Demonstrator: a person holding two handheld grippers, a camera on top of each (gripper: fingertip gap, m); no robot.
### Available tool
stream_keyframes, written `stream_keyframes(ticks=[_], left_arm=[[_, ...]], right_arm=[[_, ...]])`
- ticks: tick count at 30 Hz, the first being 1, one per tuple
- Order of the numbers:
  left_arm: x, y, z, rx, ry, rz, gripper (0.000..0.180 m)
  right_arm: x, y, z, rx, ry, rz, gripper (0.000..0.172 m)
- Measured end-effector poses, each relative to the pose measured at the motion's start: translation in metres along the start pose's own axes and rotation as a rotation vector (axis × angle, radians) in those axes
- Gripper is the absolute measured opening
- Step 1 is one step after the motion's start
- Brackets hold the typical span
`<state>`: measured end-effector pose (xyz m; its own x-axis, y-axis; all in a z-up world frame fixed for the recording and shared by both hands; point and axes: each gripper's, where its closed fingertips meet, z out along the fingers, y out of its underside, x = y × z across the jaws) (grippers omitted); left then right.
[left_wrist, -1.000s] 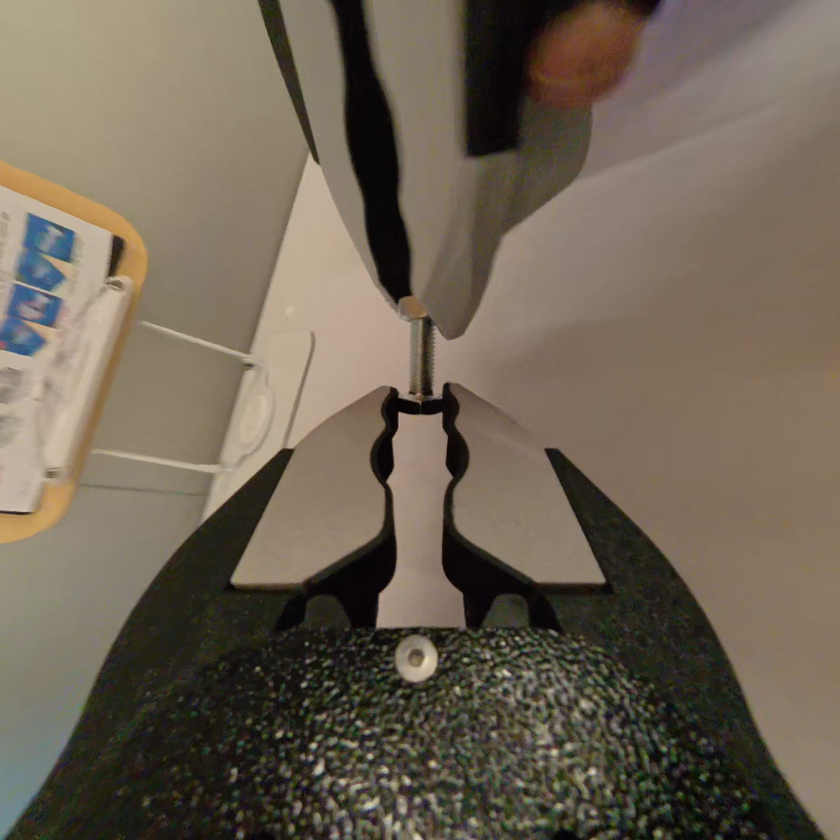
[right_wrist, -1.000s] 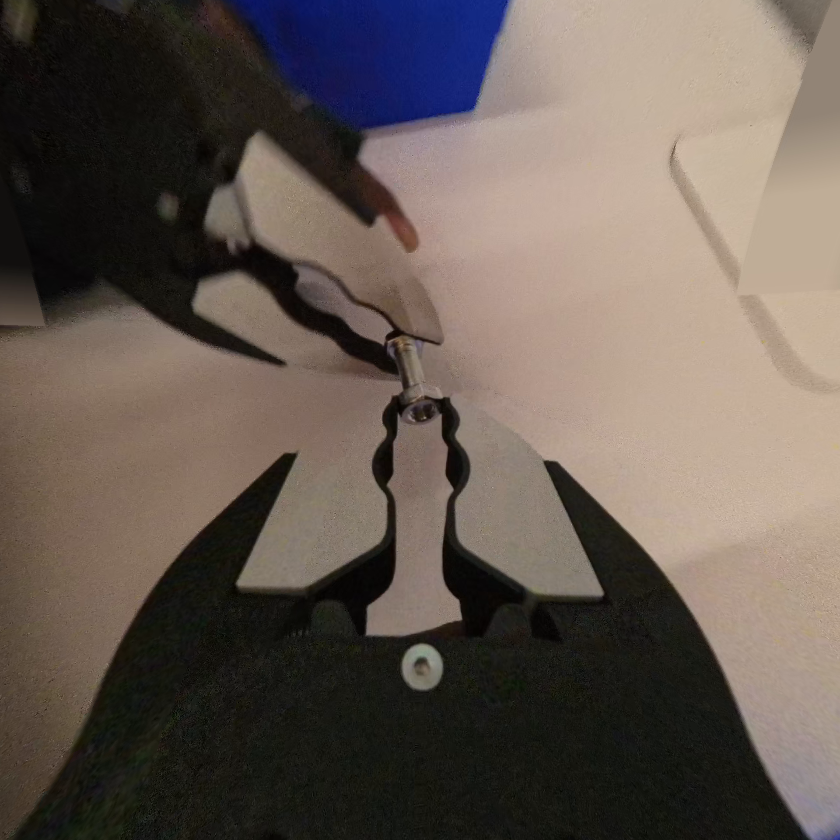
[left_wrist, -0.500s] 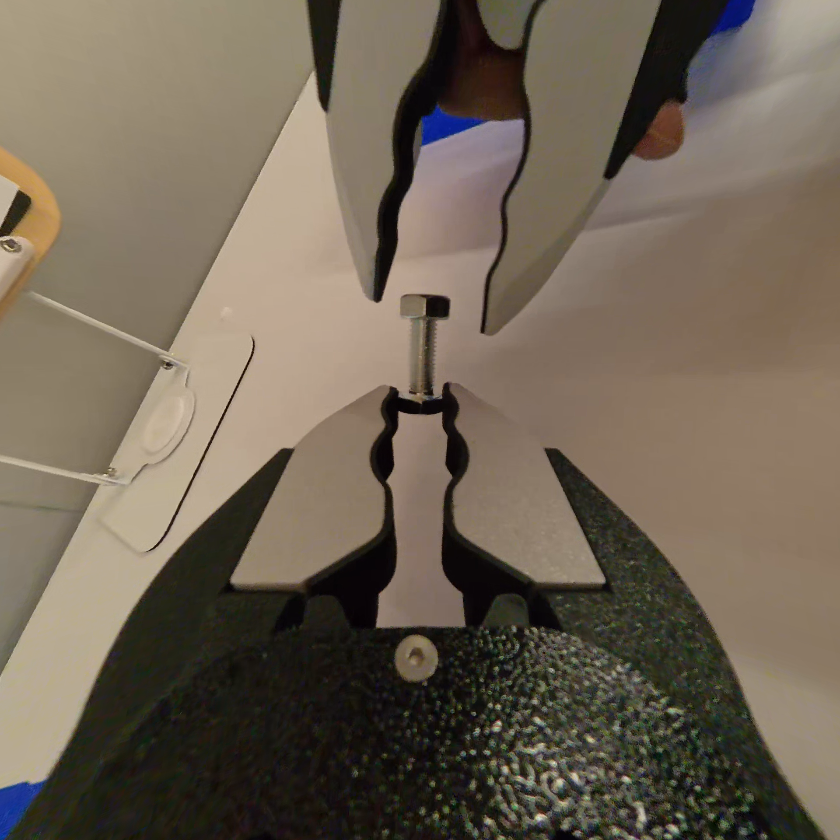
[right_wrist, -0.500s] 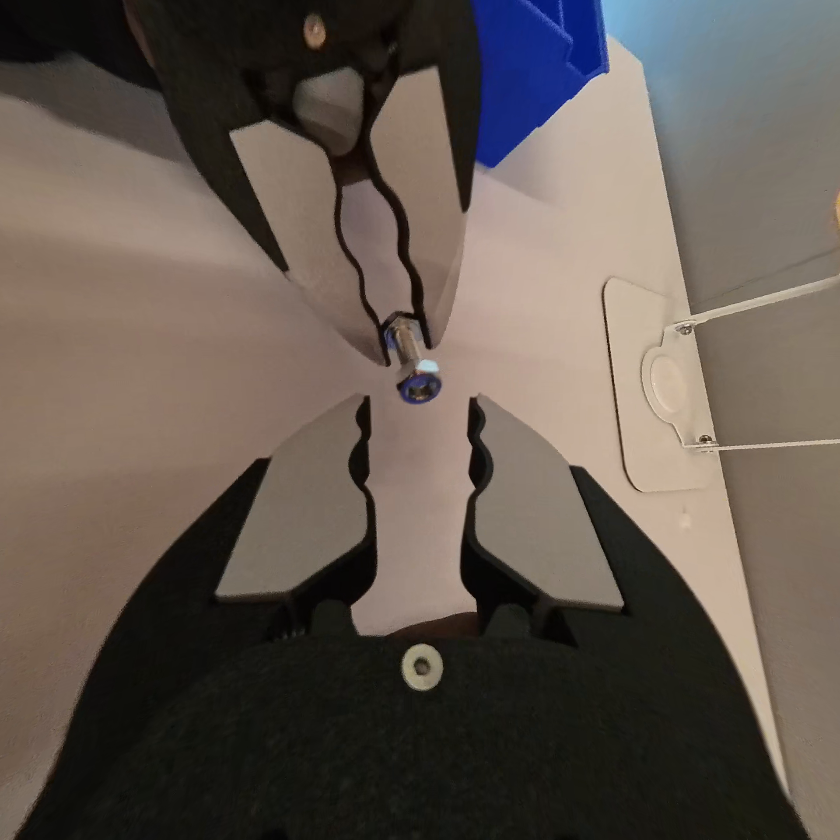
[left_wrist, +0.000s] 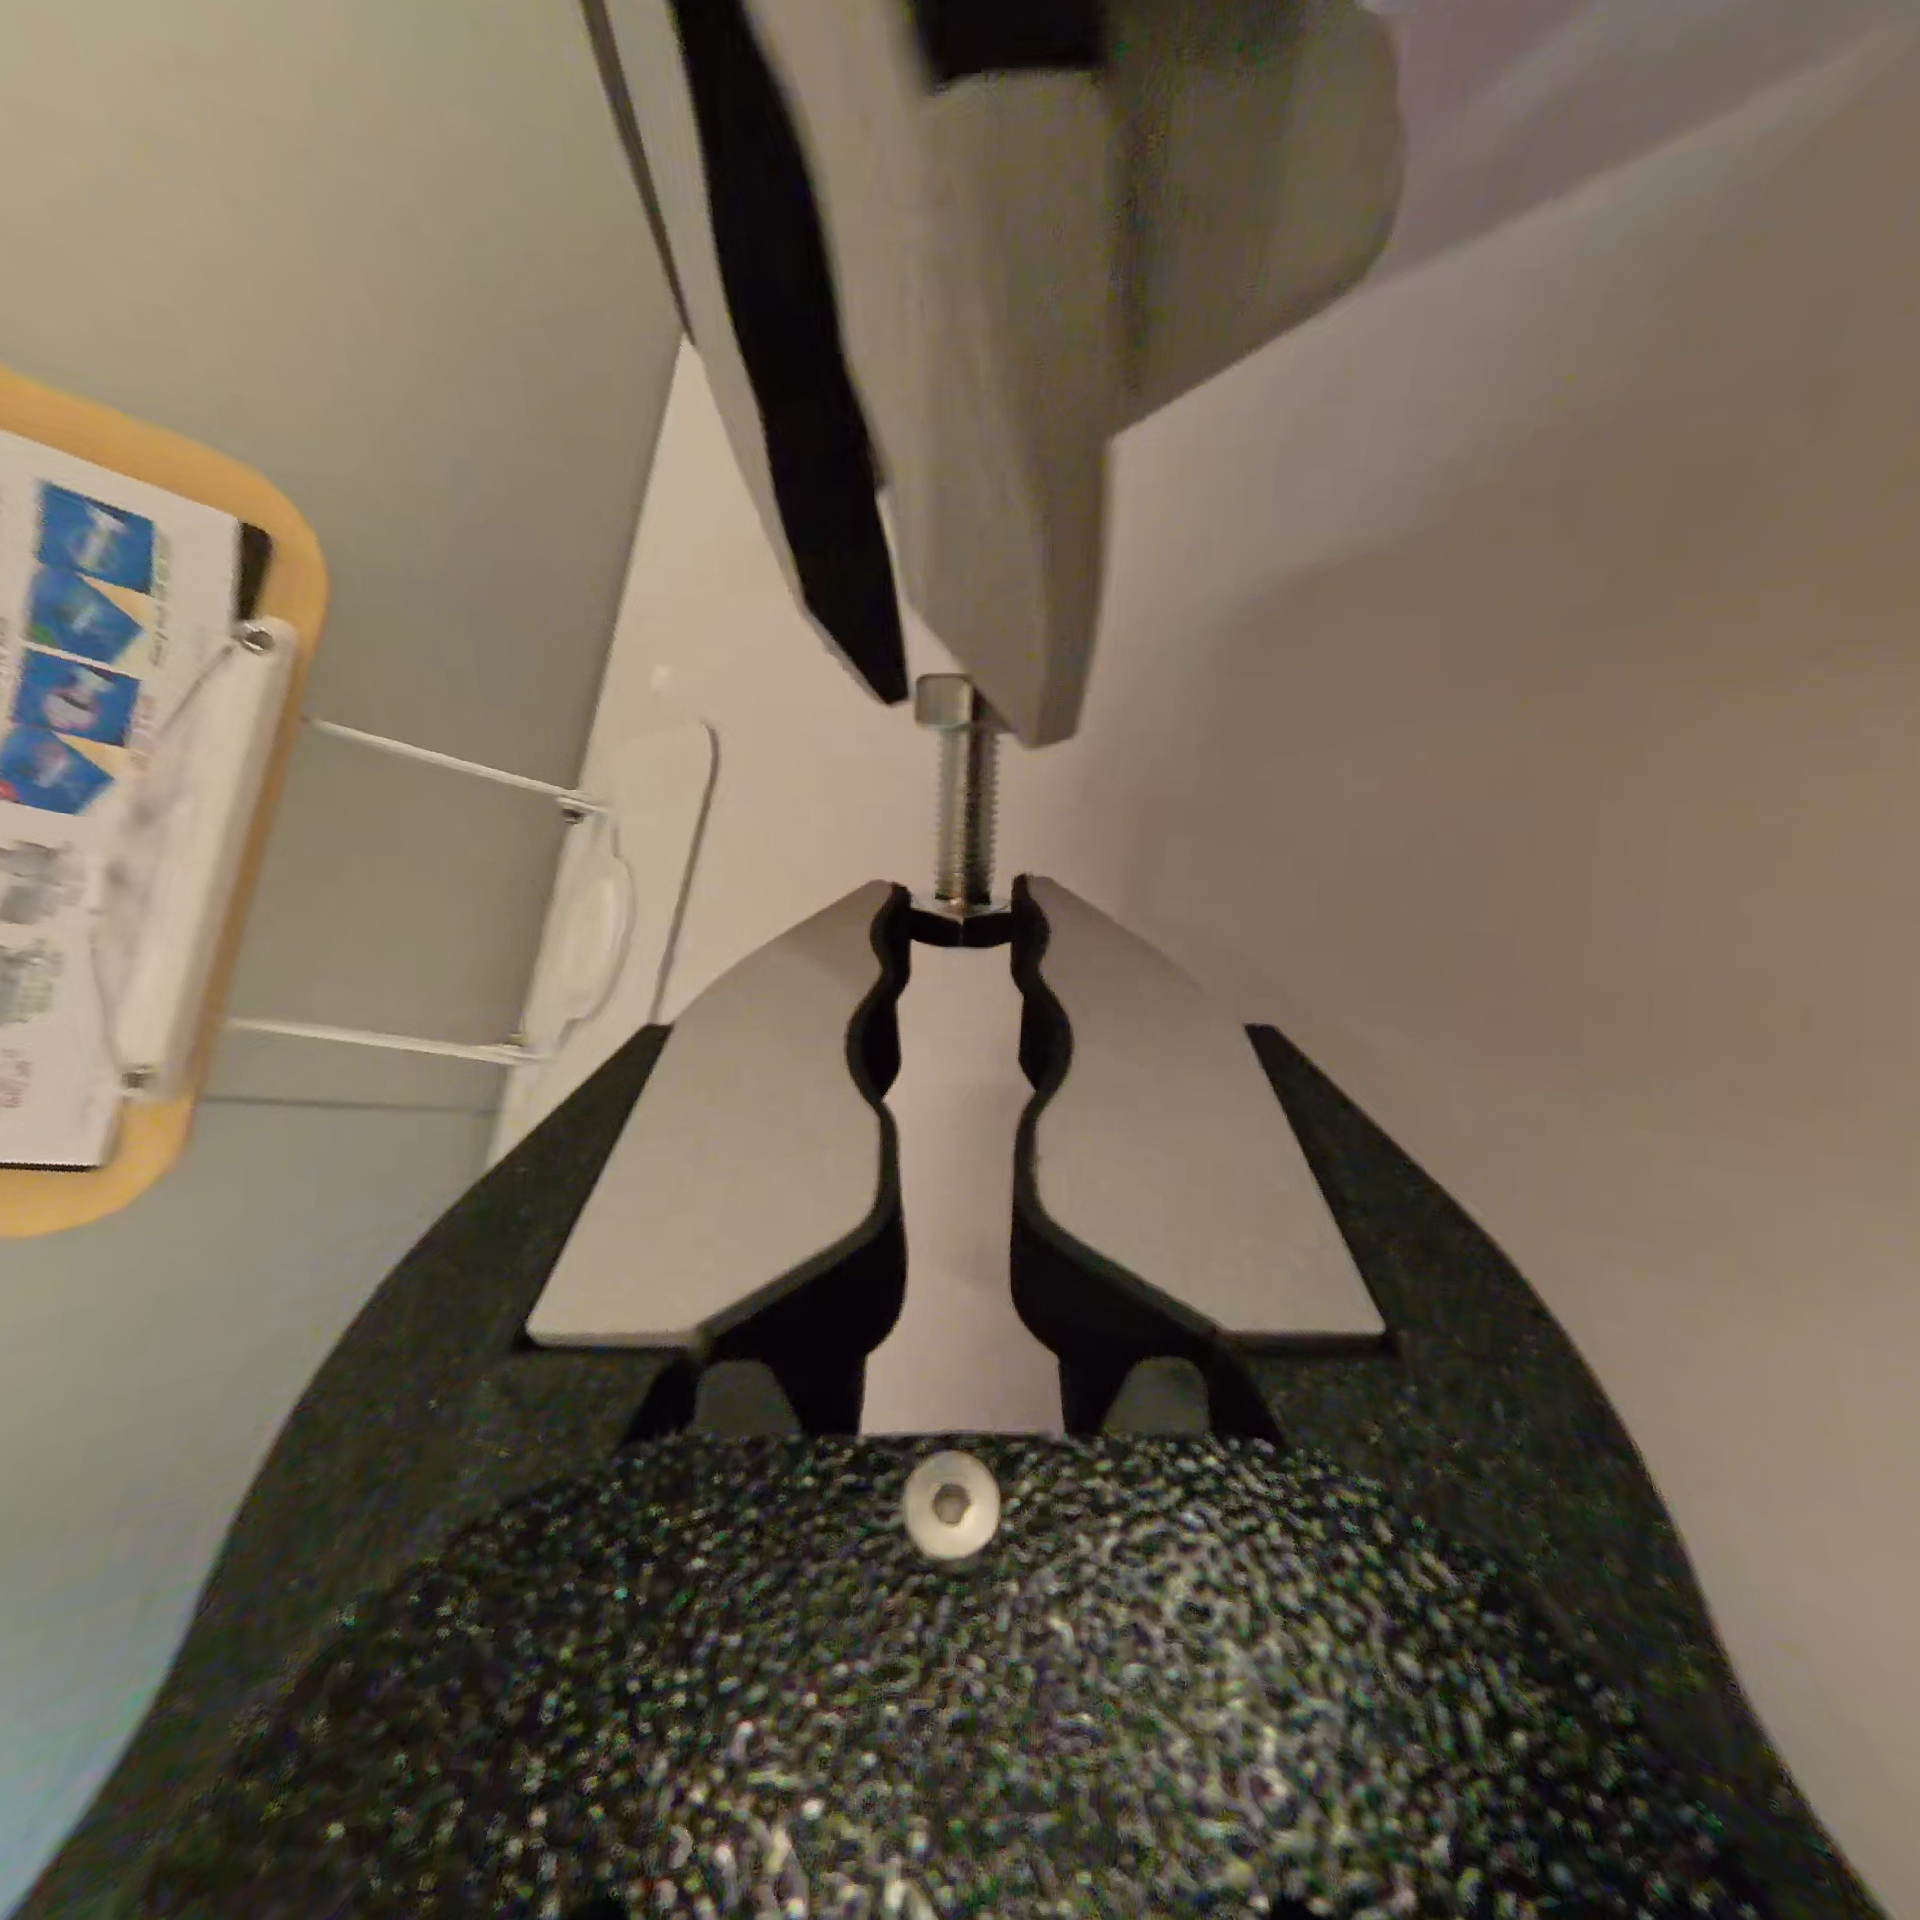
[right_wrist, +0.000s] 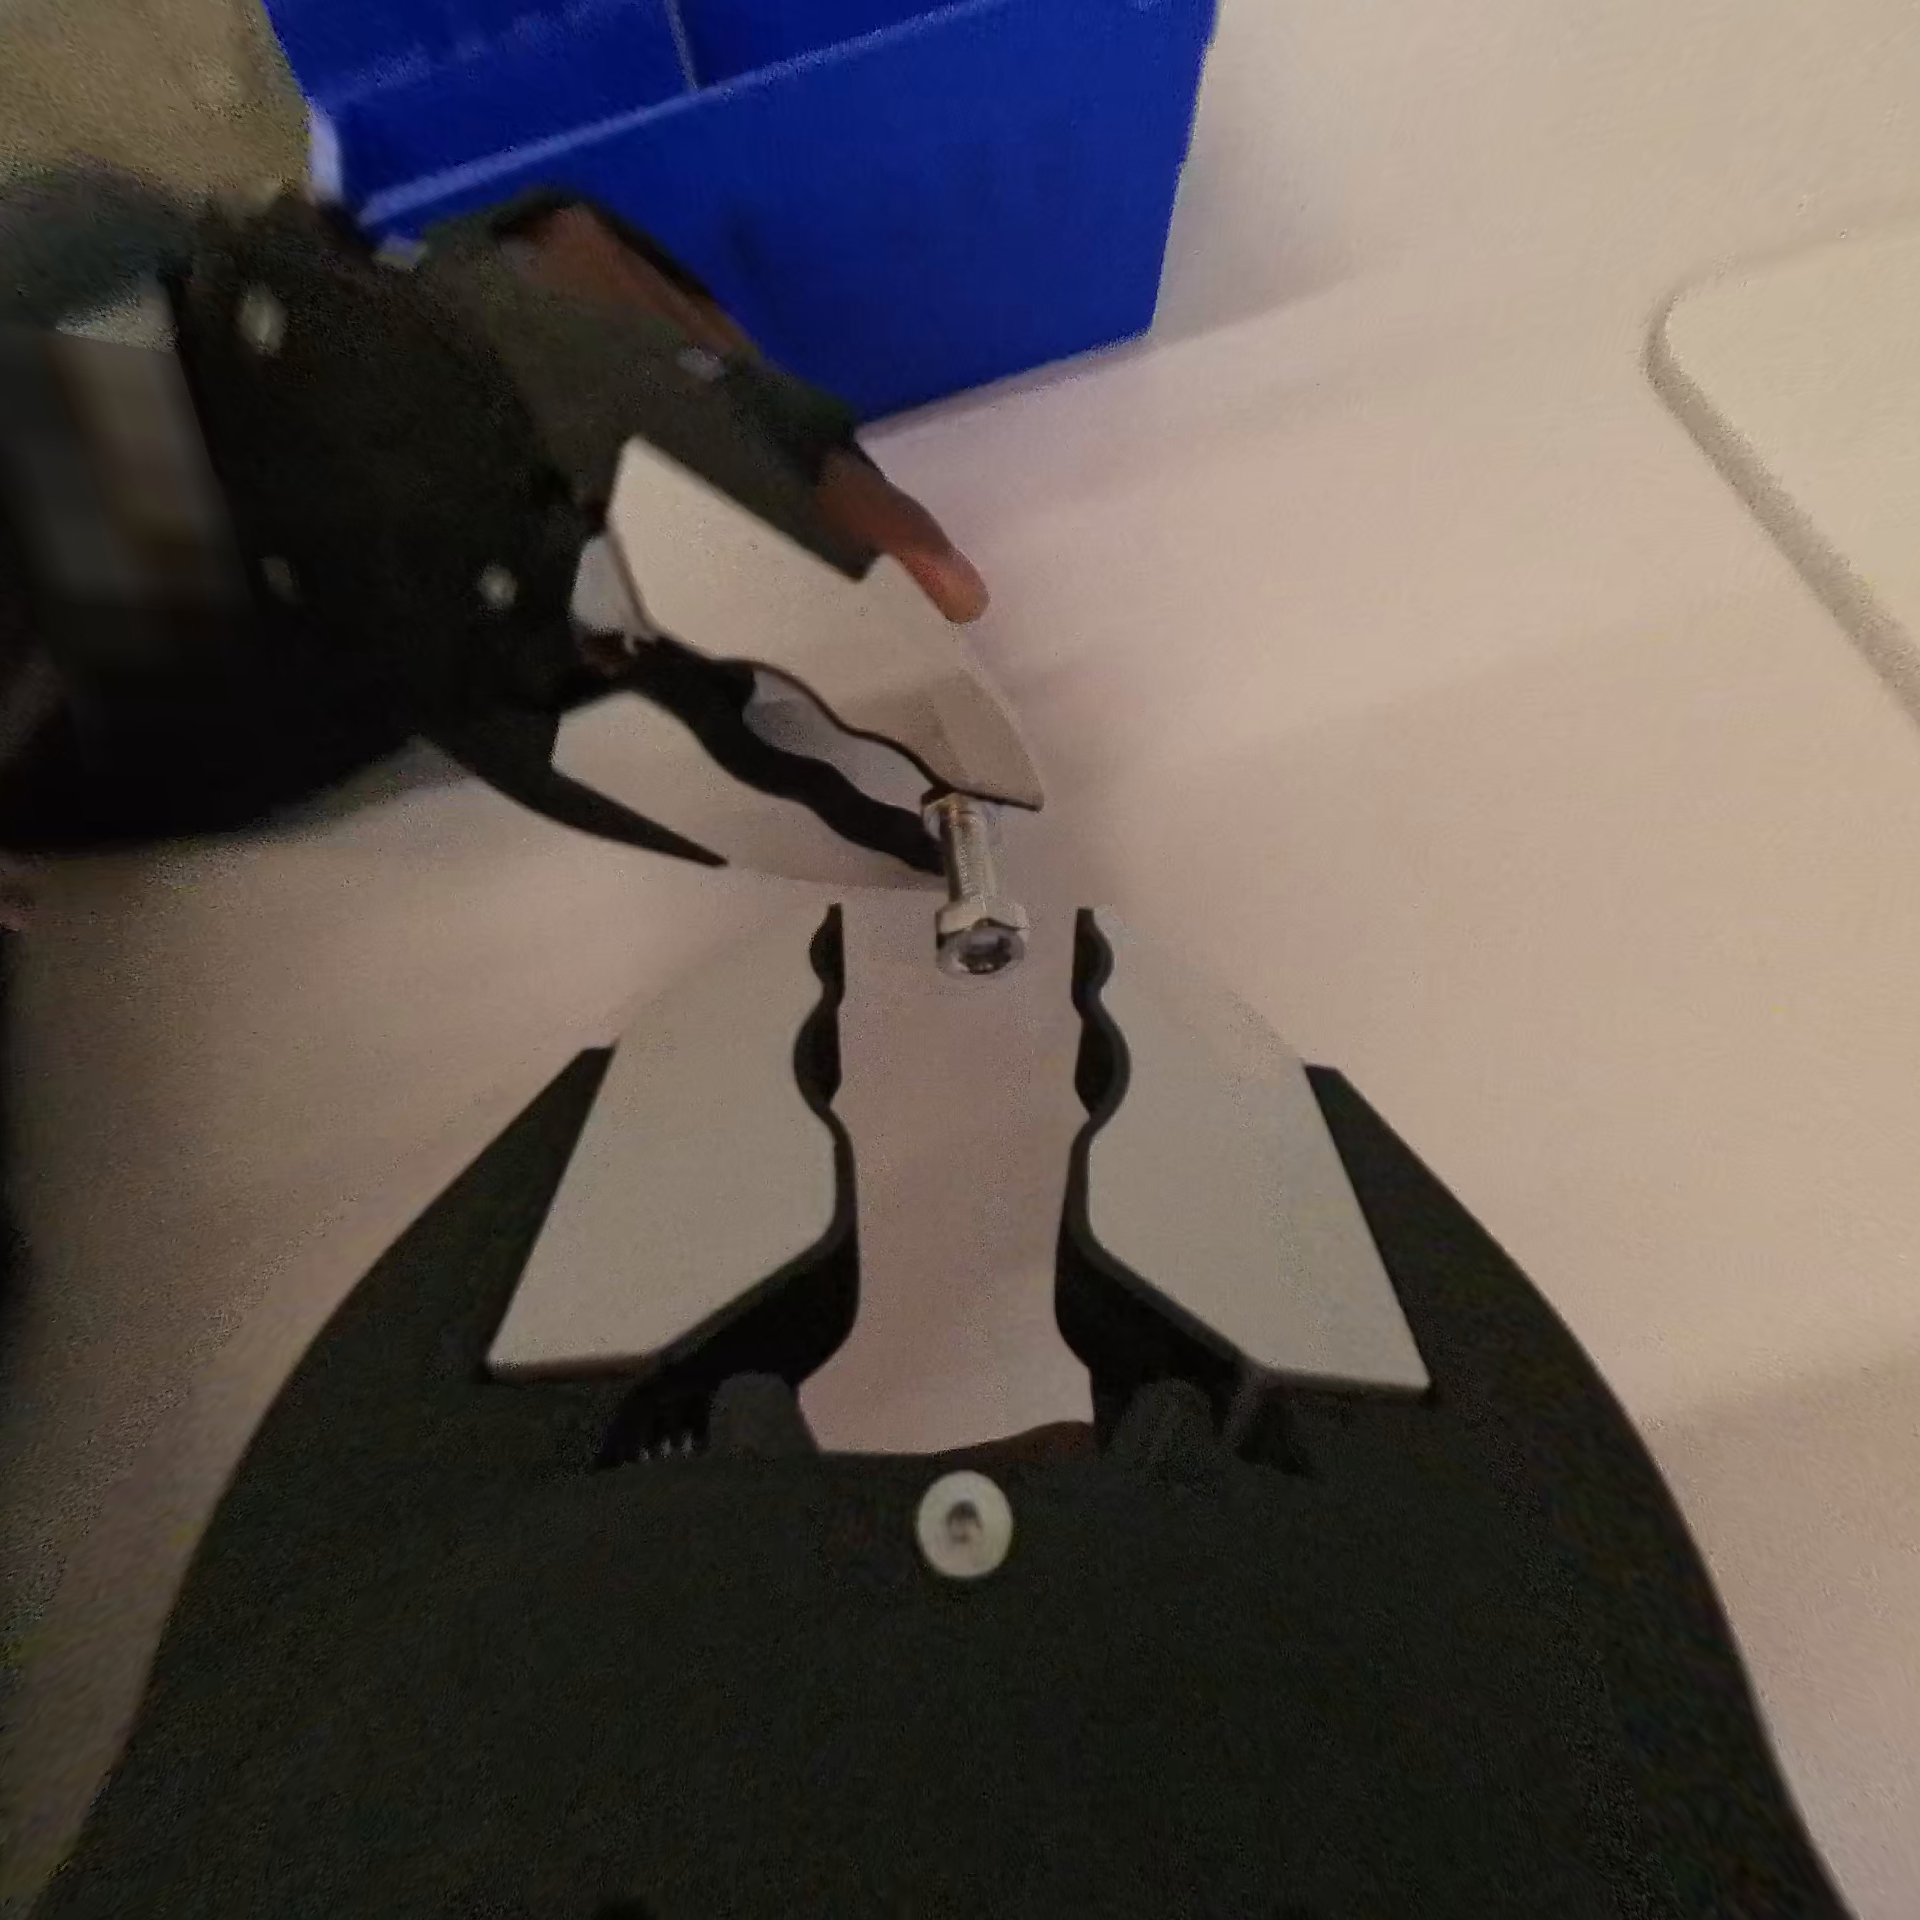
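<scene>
- Left gripper: fingertips are clamped on the nut of a bolt; a slackened squeeze could drop both.
- Right gripper: jaws are parted around the bolt head, gripping nothing; misaligned closing may knock it askew.
- Blue bin stands beyond the bolt.

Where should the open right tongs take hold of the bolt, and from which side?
Probably at the hex head of the bolt, coming straight along the bolt's axis. Its flat sides offer the pads a firm seat, and it already lies between the right tongs. The far end is taken: the left tongs clamp the nut there.
</scene>
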<state>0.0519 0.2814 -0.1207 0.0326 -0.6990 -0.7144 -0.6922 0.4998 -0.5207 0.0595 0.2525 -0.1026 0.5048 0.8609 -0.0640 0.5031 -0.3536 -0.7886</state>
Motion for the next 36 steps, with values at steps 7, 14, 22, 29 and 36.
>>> stream_keyframes(ticks=[7, 14, 22, 29, 36], left_arm=[[0.005, -0.007, -0.005, 0.112, 0.142, -0.197, 0.018], [0.003, -0.002, -0.002, 0.034, 0.019, 0.021, 0.018], [0.001, 0.000, -0.003, 0.039, 0.074, -0.132, 0.018], [0.013, -0.007, -0.008, 0.109, 0.232, -0.285, 0.018], [0.009, -0.005, -0.005, 0.065, 0.096, -0.073, 0.018]], right_arm=[[-0.001, 0.003, -0.002, -0.064, 0.202, -0.524, 0.038], [-0.002, 0.007, 0.006, -0.066, 0.070, -0.018, 0.018], [0.007, 0.000, -0.006, 0.004, 0.074, -0.156, 0.044], [-0.005, 0.001, -0.001, -0.023, 0.172, -0.526, 0.038], [-0.001, 0.007, 0.007, -0.059, 0.072, -0.009, 0.018]])
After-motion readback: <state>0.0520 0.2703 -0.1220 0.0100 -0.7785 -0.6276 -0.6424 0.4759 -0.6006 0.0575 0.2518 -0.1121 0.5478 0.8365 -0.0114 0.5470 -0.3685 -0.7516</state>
